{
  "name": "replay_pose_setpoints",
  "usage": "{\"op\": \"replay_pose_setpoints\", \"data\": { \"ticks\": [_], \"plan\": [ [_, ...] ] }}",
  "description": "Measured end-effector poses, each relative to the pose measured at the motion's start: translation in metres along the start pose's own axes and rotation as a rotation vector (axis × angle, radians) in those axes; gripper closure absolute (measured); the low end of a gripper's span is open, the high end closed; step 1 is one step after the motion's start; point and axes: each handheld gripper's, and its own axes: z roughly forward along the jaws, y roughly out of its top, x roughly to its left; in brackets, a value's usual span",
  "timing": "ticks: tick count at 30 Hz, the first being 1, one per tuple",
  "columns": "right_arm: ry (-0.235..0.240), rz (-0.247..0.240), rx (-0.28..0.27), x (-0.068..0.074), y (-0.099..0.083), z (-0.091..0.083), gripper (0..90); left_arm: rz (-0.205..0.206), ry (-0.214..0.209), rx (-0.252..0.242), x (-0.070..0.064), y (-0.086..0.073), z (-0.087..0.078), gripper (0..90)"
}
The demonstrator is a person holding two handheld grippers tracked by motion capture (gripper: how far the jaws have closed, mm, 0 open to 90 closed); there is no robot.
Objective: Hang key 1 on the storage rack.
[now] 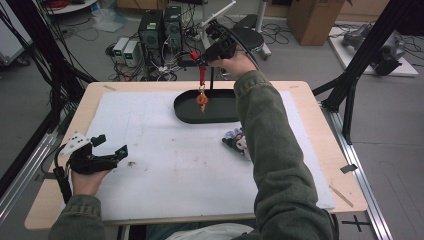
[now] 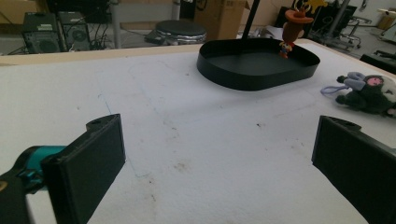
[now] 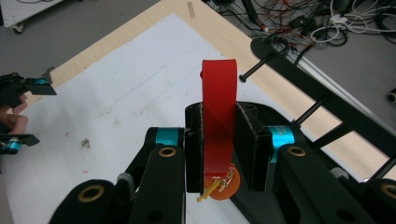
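My right gripper [image 1: 200, 58] is shut on a red strap [image 3: 218, 116] and held above the black oval tray [image 1: 186, 111] at the table's far middle. An orange charm [image 1: 201, 99] hangs from the strap over the tray; it also shows as a small figure [image 2: 294, 25] in the left gripper view. A thin black post [image 1: 211, 82] rises from the tray, with a peg [image 3: 254, 69] near the strap's loop. A dark plush toy [image 1: 237, 141] lies on the white mat [image 1: 165, 165]. My left gripper [image 1: 112, 145] rests open at the mat's left edge, nothing between its jaws.
The wooden table's [image 1: 320, 125] edges frame the white mat. Behind the table, computer boxes [image 1: 160, 27], cables and a round stool [image 2: 180, 30] stand on the floor. Black frame legs [image 1: 350, 95] rise at the right side.
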Motion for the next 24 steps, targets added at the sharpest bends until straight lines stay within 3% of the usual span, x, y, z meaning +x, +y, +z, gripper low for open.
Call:
{"op": "replay_pose_setpoints", "data": {
  "ticks": [5, 8, 10, 12, 17, 24],
  "plan": [
    [-0.025, 0.039, 0.002, -0.007, 0.014, -0.003, 74.3, 0.000, 0.001, -0.002, 0.000, 0.000, 0.000, 3.1],
    [-0.035, 0.082, -0.027, -0.020, 0.020, -0.004, 74.3, 0.002, 0.003, -0.001, 0.000, 0.000, 0.000, 3.2],
    [-0.037, 0.084, -0.037, -0.024, 0.021, -0.004, 74.3, 0.000, 0.004, -0.006, -0.001, 0.000, 0.001, 3.2],
    [-0.058, 0.099, -0.042, -0.033, 0.024, -0.001, 74.2, 0.011, 0.007, -0.002, -0.001, 0.000, 0.000, 3.1],
    [-0.105, 0.102, -0.034, -0.040, 0.024, 0.004, 74.3, 0.001, 0.004, -0.002, 0.000, 0.000, 0.000, 3.1],
    [-0.106, 0.119, -0.058, -0.047, 0.026, 0.011, 74.2, -0.001, 0.001, -0.002, 0.000, 0.000, 0.001, 3.2]
  ]
}}
